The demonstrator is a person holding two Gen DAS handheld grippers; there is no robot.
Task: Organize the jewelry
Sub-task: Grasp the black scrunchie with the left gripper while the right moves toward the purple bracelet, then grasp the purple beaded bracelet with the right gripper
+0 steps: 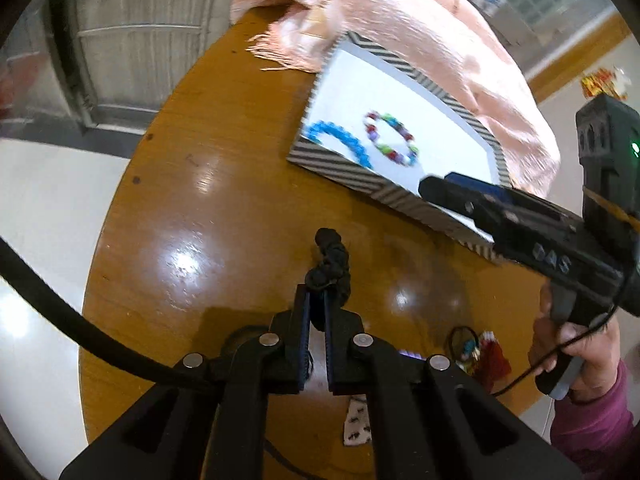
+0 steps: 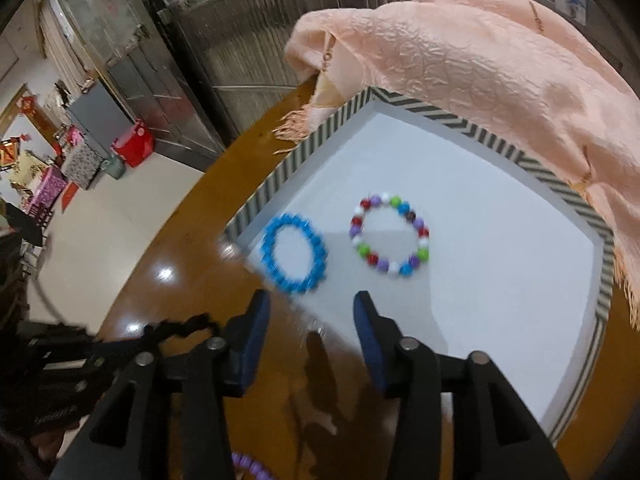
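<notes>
A striped-rim tray (image 1: 344, 174) with a white floor (image 2: 500, 280) holds a blue bead bracelet (image 1: 342, 140) (image 2: 294, 254) and a multicoloured bead bracelet (image 1: 392, 138) (image 2: 390, 236). My left gripper (image 1: 317, 300) is shut on a black braided bracelet (image 1: 332, 260), held over the wooden table short of the tray. That bracelet also shows at the left of the right wrist view (image 2: 188, 326). My right gripper (image 2: 312, 312) is open and empty at the tray's near edge; it shows in the left wrist view (image 1: 452, 188) over the tray's right corner.
A peach fringed scarf (image 1: 400, 20) (image 2: 480, 80) lies behind and partly over the tray. Near the table's front edge lie a red tassel charm (image 1: 492, 356), a purple bead piece (image 2: 248, 464) and a small patterned cloth (image 1: 356, 424). The round table edge (image 1: 104, 240) drops to a white floor.
</notes>
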